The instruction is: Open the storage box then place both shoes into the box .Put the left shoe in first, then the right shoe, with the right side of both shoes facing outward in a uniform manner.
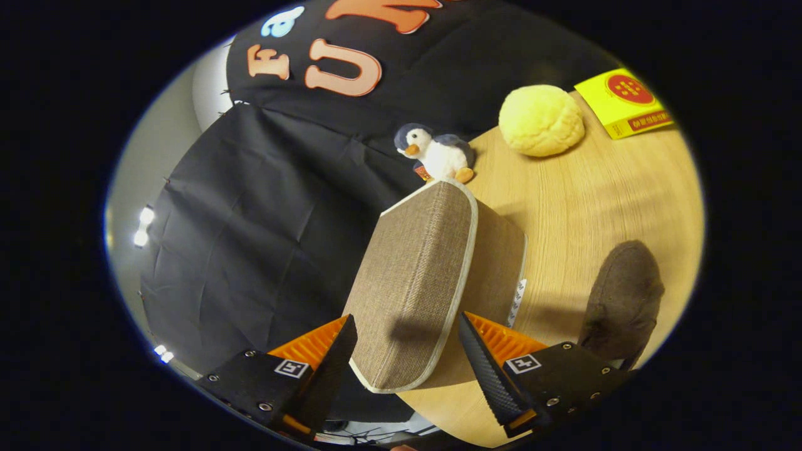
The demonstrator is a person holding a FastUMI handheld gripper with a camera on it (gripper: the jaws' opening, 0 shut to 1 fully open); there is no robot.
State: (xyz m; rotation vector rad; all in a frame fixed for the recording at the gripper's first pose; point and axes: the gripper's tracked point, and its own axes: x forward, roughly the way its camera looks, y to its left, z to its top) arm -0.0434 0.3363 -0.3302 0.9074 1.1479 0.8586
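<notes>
Storage box [420, 282], fabric, lid still down: lying between the spread fingers of the gripper [407, 351] (holding nothing), long axis running ahead toward the plush penguin [435, 153].

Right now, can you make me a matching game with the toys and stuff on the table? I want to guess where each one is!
Things:
1. storage box
2. toy penguin
3. yellow fluffy ball
4. brown shoe

Places:
A. beside the yellow packet
B. between the open fingers of the gripper
C. just behind the box's far end
D. on the wooden table, beside the box

Pairs: 1-B, 2-C, 3-A, 4-D
</notes>
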